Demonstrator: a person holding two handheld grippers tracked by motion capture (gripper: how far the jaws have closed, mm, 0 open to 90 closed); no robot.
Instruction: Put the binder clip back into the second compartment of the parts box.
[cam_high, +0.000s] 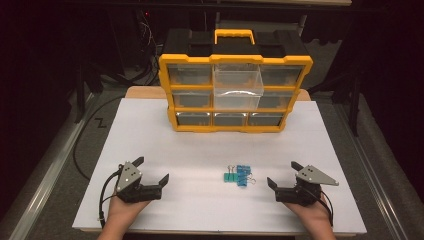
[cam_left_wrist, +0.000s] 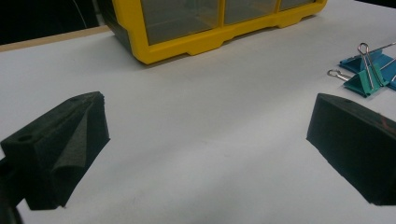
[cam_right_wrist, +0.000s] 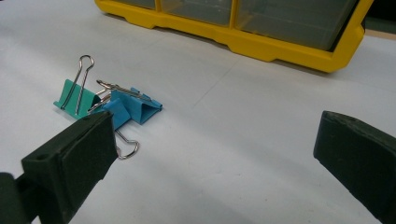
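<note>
A small heap of binder clips (cam_high: 238, 175) lies on the white table top (cam_high: 200, 150), between my two grippers. One clip is teal (cam_right_wrist: 74, 99) and the others are blue (cam_right_wrist: 137, 108), all with wire handles. My left gripper (cam_high: 152, 169) rests at the front left, open and with nothing in it; in its own view the gripper (cam_left_wrist: 208, 107) has bare table between its jaws and the clips (cam_left_wrist: 369, 70) off to the right. My right gripper (cam_high: 283, 173) sits at the front right, open and holding nothing. In its own view the gripper (cam_right_wrist: 217, 126) has the clips just beyond its left jaw.
A yellow and black organiser (cam_high: 235, 85) with clear drawers stands at the back middle of the table. Its top middle drawer (cam_high: 238, 87) is pulled out toward me. A yellow carry handle (cam_high: 234, 35) sits on top. Dark floor and cables surround the table.
</note>
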